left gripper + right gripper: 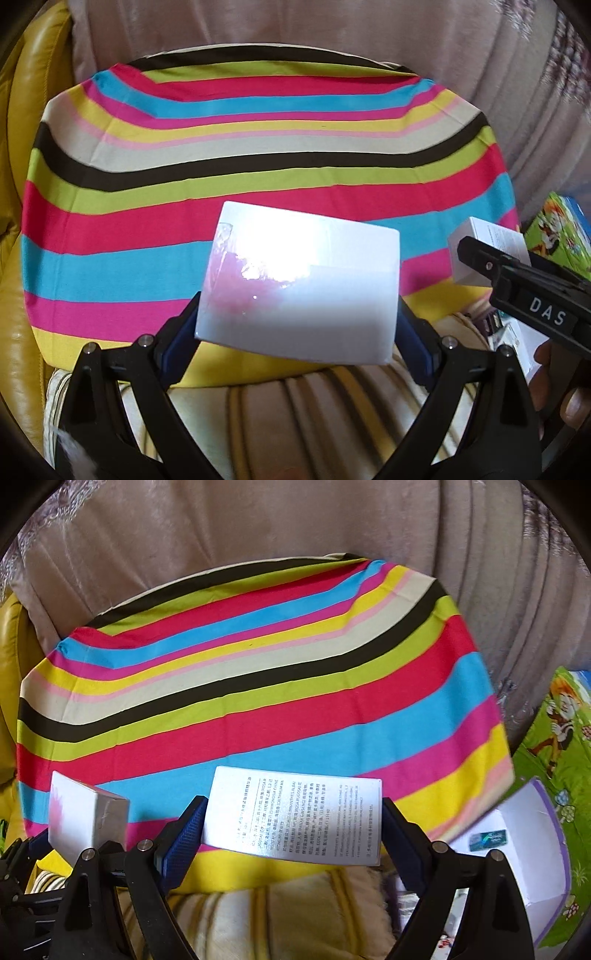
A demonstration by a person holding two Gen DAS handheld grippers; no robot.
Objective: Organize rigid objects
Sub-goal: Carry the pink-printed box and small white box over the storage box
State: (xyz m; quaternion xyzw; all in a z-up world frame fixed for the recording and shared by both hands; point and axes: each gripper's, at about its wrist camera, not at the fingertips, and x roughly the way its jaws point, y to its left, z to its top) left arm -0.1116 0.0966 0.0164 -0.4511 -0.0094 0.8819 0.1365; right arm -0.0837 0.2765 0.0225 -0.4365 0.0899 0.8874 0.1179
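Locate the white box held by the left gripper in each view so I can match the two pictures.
Left wrist view: the white box sits low and centre, between that gripper's blue fingers.
Right wrist view: the same box shows at the lower left edge, seen corner-on.
Shared landmark: the striped cloth behind it.

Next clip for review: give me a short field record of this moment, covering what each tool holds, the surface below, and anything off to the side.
left tool: shut on white glossy box, pink print on its face
right tool: shut on white printed box, small black text facing the camera
surface below: striped cloth, nothing resting on it in view
both boxes: held above the cloth's near edge, side by side, apart
off to the side: green cartoon box; open white carton
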